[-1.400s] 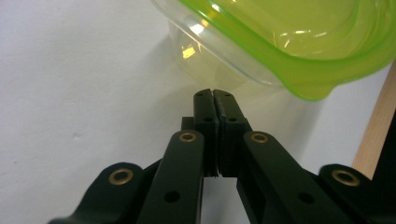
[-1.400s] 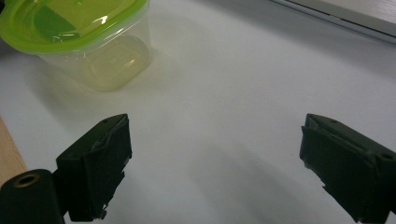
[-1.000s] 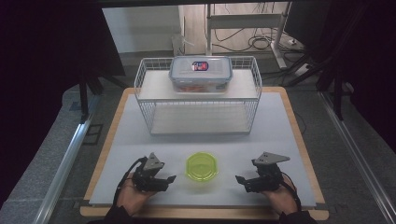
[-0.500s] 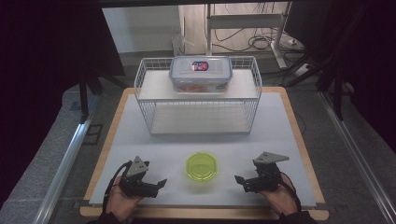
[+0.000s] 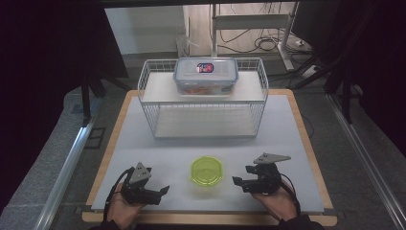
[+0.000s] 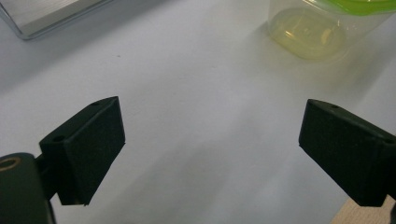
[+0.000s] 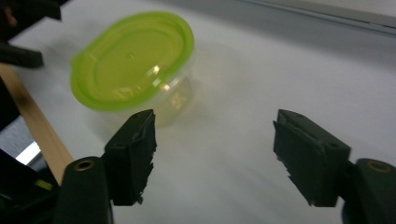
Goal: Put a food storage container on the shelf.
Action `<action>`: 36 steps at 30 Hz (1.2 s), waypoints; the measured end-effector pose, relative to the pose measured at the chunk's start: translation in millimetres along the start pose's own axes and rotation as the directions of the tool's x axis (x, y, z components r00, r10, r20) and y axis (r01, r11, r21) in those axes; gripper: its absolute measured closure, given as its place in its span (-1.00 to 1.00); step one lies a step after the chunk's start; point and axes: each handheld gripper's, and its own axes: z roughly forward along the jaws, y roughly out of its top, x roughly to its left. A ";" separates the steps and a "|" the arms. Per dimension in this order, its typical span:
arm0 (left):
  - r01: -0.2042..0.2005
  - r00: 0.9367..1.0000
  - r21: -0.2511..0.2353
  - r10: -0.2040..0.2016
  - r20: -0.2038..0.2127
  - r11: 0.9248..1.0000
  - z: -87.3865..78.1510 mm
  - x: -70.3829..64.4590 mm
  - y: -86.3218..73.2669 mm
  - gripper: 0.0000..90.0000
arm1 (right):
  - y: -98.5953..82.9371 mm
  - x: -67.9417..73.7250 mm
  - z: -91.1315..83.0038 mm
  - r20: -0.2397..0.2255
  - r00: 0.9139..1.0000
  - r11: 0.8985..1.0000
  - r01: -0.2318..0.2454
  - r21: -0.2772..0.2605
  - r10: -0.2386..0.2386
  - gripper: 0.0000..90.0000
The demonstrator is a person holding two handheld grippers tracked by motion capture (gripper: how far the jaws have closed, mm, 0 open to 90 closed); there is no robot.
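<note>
A small clear round container with a lime-green lid [image 5: 207, 171] stands on the white mat near the front edge, between my two grippers. My left gripper [image 5: 160, 187] lies to its left, jaws pointing right and open. In the left gripper view the container [image 6: 309, 31] is at the top right, beyond the open left gripper [image 6: 210, 135], which holds nothing. My right gripper [image 5: 242, 175] lies to the container's right, open and aimed at it. The right gripper view has the container [image 7: 133, 60] just past the left jaw of the open right gripper [image 7: 215, 149].
A white wire rack [image 5: 203, 103] stands at the back middle of the mat, with a clear lock-lid box [image 5: 206, 76] on its top shelf. The table's wooden front edge [image 5: 206, 218] runs just under both hands. The rack's metal base [image 6: 46, 18] is at the upper left of the left gripper view.
My left gripper has drawn a little left and back toward the table's front edge. The right gripper and the container have stayed where they were.
</note>
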 end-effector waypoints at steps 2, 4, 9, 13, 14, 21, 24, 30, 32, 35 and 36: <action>0.002 1.000 0.001 -0.002 0.001 1.000 0.0 0.1 -0.3 -0.85 | 3.2 1.7 1.3 -0.021 0.999 1.000 -0.024 -0.014 0.024 -0.21; 0.001 1.000 0.003 -0.001 0.000 1.000 0.5 0.1 -0.4 -0.85 | 7.1 4.1 3.8 -0.046 0.998 0.998 -0.054 -0.030 0.053 -0.11; -0.003 1.000 0.004 0.003 -0.003 1.000 0.4 0.0 -0.5 -0.84 | 20.1 14.3 13.7 -0.135 0.984 0.990 -0.124 -0.067 0.114 -0.03; 0.002 1.000 0.004 -0.002 0.000 1.000 0.9 0.3 -1.1 -0.84 | 30.3 21.1 22.9 -0.131 0.975 0.981 -0.186 -0.056 0.177 0.03; 0.001 1.000 0.004 -0.001 0.000 1.000 0.9 0.2 -1.1 -0.83 | 32.2 21.5 25.8 -0.105 0.977 0.980 -0.191 -0.049 0.185 0.04; -0.004 1.000 0.016 0.004 0.005 1.000 2.8 -0.9 -1.2 -0.83 | 24.6 6.7 41.6 -0.102 0.948 0.953 -0.304 0.001 0.303 0.12; -0.006 1.000 0.019 0.006 0.008 1.000 3.2 -1.2 -1.2 -0.83 | 20.1 2.4 47.3 -0.139 0.918 0.928 -0.371 0.034 0.372 0.31; -0.015 1.000 0.028 0.015 0.009 0.999 4.7 -2.2 -1.4 -0.82 | 15.1 -5.2 54.7 -0.225 0.845 0.873 -0.482 0.072 0.485 0.66; -0.017 1.000 0.031 0.017 0.010 0.999 4.8 -2.4 -1.4 -0.82 | 14.8 -7.0 56.2 -0.257 0.822 0.859 -0.505 0.082 0.508 0.78; -0.019 1.000 0.031 0.019 0.009 0.999 4.9 -2.8 -1.3 -0.81 | 18.3 -5.4 54.7 -0.250 0.832 0.867 -0.492 0.080 0.495 0.80; -0.022 1.000 0.030 0.021 0.007 0.999 4.8 -2.7 -1.2 -0.81 | 21.2 -4.7 53.1 -0.249 0.838 0.872 -0.483 0.078 0.486 0.80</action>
